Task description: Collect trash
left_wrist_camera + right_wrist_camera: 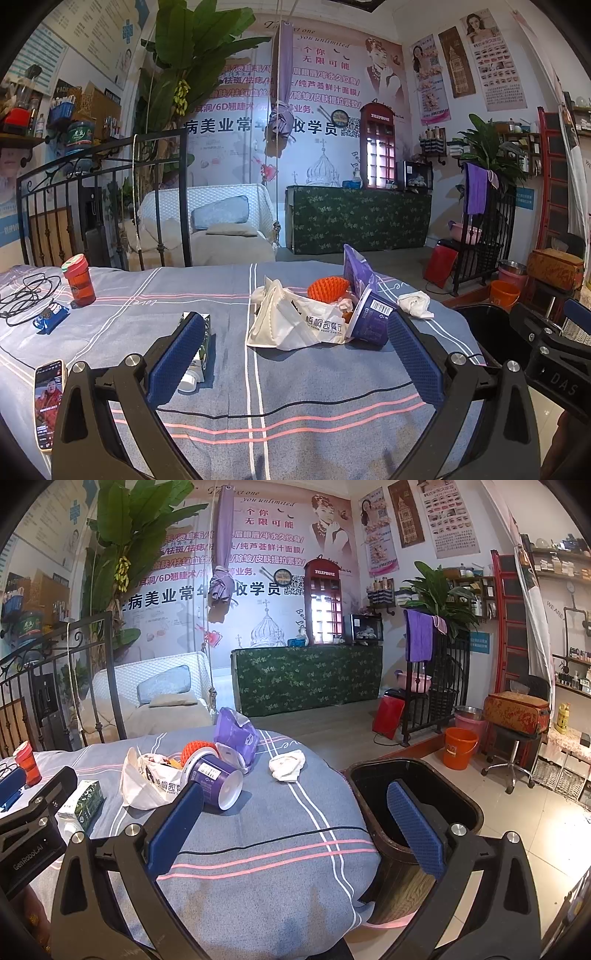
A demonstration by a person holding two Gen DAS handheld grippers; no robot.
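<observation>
Both tools, left tool (295,354) and right tool (295,830), gape wide, holding nothing. Purple cup (216,781) lies tipped beside white bag (295,321) near the bed's (295,406) far edge.

On the bed (229,369): one white plastic bag (295,321), one purple paper cup (371,321) on its side, one purple pouch (356,271), one orange foam net (327,288), one crumpled tissue (415,303), one green carton (199,343), one red bottle (78,280), one blue snack packet (50,317), one phone (48,404), one black cable (26,295). Beside the bed, one black bin (413,805).
</observation>
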